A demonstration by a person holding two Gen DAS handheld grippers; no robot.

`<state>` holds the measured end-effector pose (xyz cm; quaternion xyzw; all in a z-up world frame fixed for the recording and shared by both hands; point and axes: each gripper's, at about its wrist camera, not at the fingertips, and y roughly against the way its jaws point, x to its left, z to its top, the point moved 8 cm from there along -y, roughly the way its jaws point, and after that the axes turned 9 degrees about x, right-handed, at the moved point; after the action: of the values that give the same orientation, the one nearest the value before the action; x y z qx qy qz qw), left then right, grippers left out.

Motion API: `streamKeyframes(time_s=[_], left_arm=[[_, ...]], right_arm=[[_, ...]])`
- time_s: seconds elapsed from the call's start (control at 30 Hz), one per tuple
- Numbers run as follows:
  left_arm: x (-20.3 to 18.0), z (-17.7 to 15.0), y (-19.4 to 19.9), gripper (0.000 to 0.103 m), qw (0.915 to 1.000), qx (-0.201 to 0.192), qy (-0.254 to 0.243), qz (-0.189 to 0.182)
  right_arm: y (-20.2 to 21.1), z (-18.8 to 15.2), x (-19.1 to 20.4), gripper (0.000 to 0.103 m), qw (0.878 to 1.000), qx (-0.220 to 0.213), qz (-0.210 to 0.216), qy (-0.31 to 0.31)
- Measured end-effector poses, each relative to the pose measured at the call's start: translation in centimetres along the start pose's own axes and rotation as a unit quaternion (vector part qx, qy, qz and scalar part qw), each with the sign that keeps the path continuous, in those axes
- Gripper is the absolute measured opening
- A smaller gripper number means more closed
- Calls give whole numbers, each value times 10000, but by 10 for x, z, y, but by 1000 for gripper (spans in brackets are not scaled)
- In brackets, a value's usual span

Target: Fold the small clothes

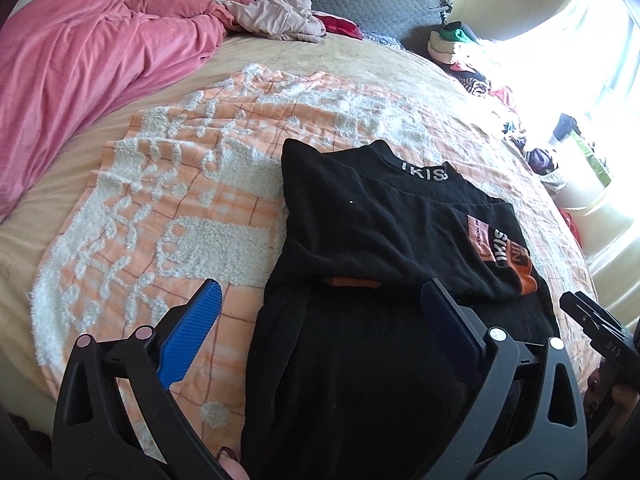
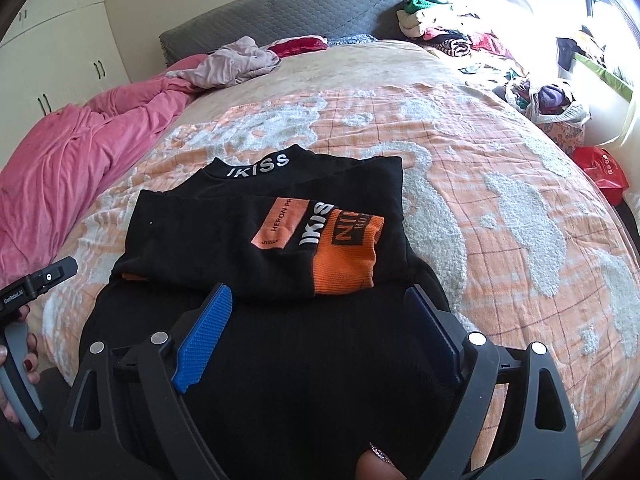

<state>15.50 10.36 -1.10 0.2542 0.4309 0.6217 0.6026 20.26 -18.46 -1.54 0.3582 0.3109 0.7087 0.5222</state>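
Black top (image 2: 256,240) with IKISS on its collar lies partly folded on the orange and white blanket (image 2: 500,200), its sleeves laid across the chest so that an orange cuff (image 2: 346,264) sits uppermost. We hold our left gripper (image 1: 320,308) and right gripper (image 2: 320,304) above the top's near hem, each with blue pads spread wide and nothing between them. Beyond the top lie a pink duvet (image 1: 80,64) and a pile of clothes (image 2: 448,36) near the headboard
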Motion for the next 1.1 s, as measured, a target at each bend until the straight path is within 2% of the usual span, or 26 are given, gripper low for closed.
streamKeyframes(time_s=[0.5, 1.1], left_arm=[[17, -37, 6, 93, 9999, 134, 41, 74], [58, -94, 14, 93, 9990, 351, 216, 189]], right_arm=[[21, -38, 2, 87, 9998, 56, 88, 148], [31, -94, -33, 87, 9995, 292, -118, 11]])
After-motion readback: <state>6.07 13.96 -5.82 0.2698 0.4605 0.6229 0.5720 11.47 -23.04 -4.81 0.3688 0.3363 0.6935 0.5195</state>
